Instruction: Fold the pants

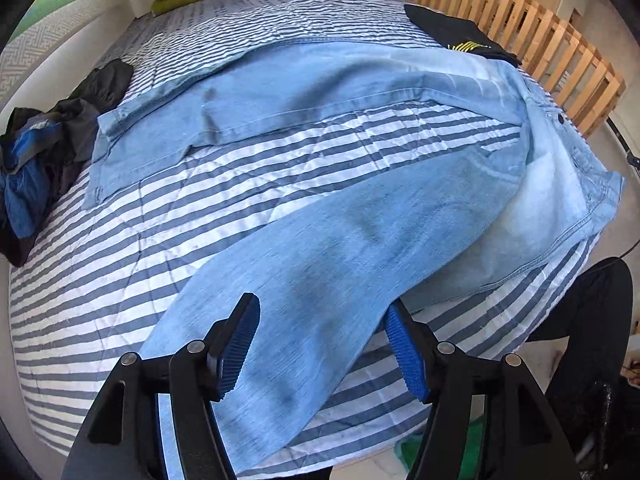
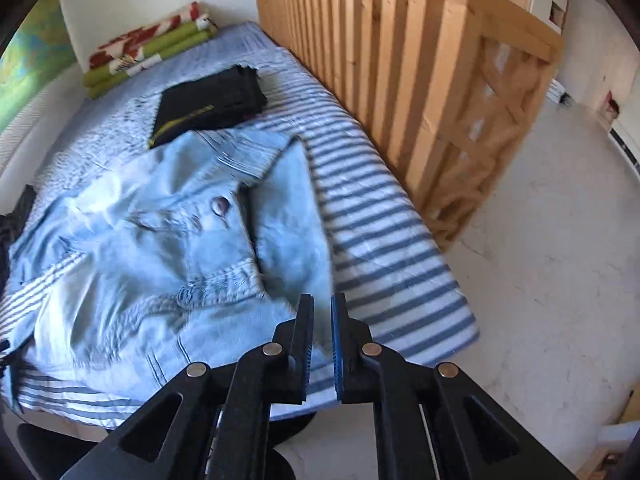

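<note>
Striped bedding supports spread jeans (legs apart). Left gripper straddles one leg, released; right gripper clenched, grasping nothing.

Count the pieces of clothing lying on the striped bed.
3 that I can tell: light blue jeans spread across the middle, folded black garment by the wooden rail, and a dark heap at the left edge, which may hide more.
</note>
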The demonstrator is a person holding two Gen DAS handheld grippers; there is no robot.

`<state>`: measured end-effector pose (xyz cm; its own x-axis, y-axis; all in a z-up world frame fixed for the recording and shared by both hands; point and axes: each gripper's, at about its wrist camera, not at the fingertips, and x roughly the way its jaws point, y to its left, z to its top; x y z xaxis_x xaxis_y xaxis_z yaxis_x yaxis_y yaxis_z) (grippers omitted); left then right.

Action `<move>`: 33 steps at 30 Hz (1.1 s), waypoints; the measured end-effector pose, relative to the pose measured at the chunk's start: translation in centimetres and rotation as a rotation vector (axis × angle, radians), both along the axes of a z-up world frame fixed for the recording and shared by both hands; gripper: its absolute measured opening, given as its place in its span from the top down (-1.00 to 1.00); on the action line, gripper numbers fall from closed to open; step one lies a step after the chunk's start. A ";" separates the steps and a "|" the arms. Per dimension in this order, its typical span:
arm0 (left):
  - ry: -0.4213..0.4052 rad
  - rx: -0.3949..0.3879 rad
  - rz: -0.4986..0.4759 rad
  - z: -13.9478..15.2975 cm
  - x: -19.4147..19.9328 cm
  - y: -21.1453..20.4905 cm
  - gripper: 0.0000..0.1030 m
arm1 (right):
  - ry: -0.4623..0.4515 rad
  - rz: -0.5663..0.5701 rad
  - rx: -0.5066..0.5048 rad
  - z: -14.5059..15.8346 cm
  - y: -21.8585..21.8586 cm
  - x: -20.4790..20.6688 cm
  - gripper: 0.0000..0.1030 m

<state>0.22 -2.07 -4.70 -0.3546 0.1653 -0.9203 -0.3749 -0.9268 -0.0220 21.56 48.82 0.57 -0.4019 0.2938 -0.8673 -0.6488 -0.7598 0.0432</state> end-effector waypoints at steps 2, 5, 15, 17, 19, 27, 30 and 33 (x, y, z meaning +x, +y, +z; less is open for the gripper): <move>0.023 -0.009 0.035 0.7 0.8 -2.3 -0.31 | 0.034 -0.007 0.041 1.3 -0.9 -0.1 0.84; 0.042 -0.006 0.122 1.4 1.9 -6.4 -0.31 | 0.106 0.104 0.081 4.2 -4.6 -1.7 0.84; 0.024 -0.052 0.235 0.6 9.6 -15.9 -0.31 | 0.176 0.709 -0.103 2.2 -27.0 -14.3 0.52; 0.011 -0.069 0.245 -0.2 11.0 -16.7 -0.31 | 0.109 0.841 -0.135 -0.2 -32.7 -16.6 0.52; -0.001 -0.083 0.243 -1.4 12.0 -17.0 -0.31 | 0.037 0.967 -0.129 -2.8 -38.2 -18.4 0.53; -0.004 -0.135 0.205 -3.8 11.9 -16.9 -0.31 | -0.055 1.178 -0.129 -7.4 -49.2 -23.2 0.56; 0.054 -0.133 0.249 -2.7 9.3 -18.2 -0.31 | 0.014 1.093 -0.140 -5.9 -49.3 -27.7 0.56; 0.118 -0.194 0.379 -1.8 5.0 -20.6 -0.31 | 0.058 0.978 -0.098 -5.6 -49.1 -33.4 0.56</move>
